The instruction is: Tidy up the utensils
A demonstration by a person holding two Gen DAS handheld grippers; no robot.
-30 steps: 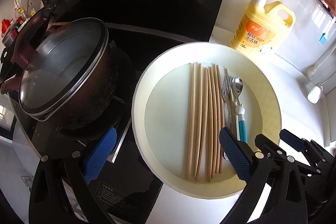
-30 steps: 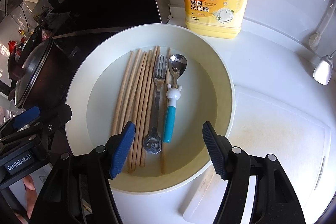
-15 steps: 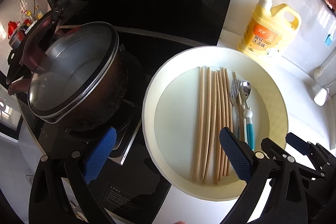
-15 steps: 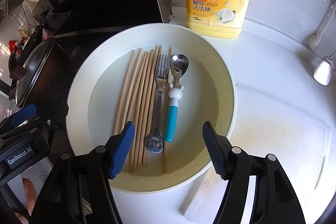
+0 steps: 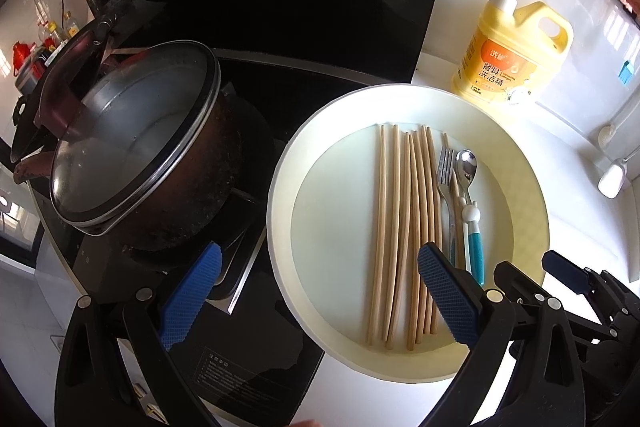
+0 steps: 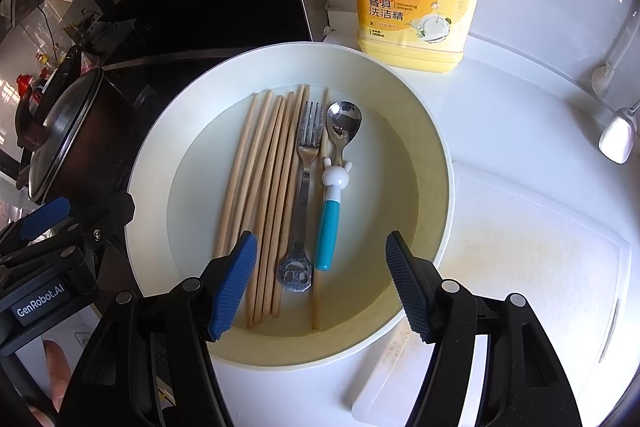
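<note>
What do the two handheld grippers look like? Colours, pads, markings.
Both are black plastic two-finger grippers with round silver screw heads. The left gripper and right gripper carry blue finger pads, ribbed or cross-hatched. The left unit's body bears white "GenRobot.AI" lettering and a blue tab.

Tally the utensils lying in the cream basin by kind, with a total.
In the basin:
chopsticks: 7 visible, six bunched together and one lying apart, partly under the fork and spoon
fork: 1
spoon, teal handle: 1
Total: 9
</note>
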